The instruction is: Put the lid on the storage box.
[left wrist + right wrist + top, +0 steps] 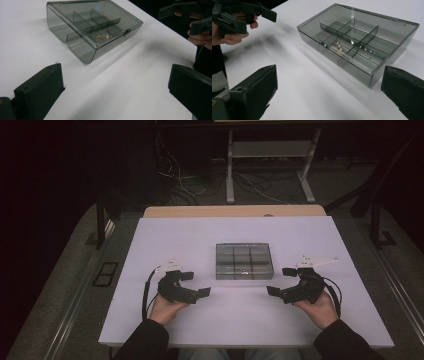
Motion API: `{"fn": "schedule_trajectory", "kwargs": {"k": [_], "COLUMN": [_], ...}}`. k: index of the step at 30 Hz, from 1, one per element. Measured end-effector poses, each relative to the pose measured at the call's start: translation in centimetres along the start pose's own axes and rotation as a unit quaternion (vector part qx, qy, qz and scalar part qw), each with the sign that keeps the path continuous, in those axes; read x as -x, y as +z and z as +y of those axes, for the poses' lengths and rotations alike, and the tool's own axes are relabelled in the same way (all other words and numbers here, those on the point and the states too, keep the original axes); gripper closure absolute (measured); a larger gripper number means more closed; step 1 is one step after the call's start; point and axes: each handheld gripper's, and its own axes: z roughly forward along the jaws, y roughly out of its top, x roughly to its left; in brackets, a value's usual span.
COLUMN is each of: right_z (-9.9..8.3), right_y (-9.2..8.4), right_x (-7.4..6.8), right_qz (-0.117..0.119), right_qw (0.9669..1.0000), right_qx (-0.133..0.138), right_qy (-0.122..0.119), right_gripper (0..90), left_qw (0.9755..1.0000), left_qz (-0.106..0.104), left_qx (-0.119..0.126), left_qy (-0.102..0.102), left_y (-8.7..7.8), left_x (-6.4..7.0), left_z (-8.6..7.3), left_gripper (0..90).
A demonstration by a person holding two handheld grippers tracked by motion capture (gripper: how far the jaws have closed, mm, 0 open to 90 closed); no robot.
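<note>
Smoky clear plastic compartment box (244,261) sits mid-table on the white tabletop (200,240), lid shut, latch on the near side. Small gold-coloured bits (337,46) lie in the near middle compartment. Left gripper (196,284) rests near-left of the box, jaws spread, holding nothing. Right gripper (281,281) near-right, jaws likewise spread and empty. Both are apart from the box.

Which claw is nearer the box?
Right claw, slightly: it sits just off the box's front right corner. Left claw is a bit farther, off the front left corner. Both open, neither touching.
</note>
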Motion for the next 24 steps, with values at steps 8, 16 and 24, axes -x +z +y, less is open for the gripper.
{"fn": "schedule_trajectory", "kwargs": {"k": [8, 16, 24], "right_z": [-1.9, -4.0, -5.4], "right_y": [-1.1, -2.1, -2.8], "right_x": [0.1, 0.6, 0.7], "right_qz": [0.003, -0.005, -0.008], "right_qw": [0.9998, 0.9992, 0.9987], "right_qx": [-0.004, -0.005, -0.01], "right_qy": [0.018, 0.039, 0.05], "right_gripper": [0.5, 0.5, 0.5], "left_qw": [0.9999, 1.0, 1.0], "left_qz": [0.004, 0.001, 0.002], "left_qx": [0.002, 0.002, -0.005], "left_qy": [-0.01, -0.007, -0.007], "left_y": [-1.2, -1.6, -1.9], "left_x": [-0.1, 0.4, 0.3], "left_z": [-1.7, -2.5, -3.5], "left_gripper": [0.0, 0.0, 0.0]}}
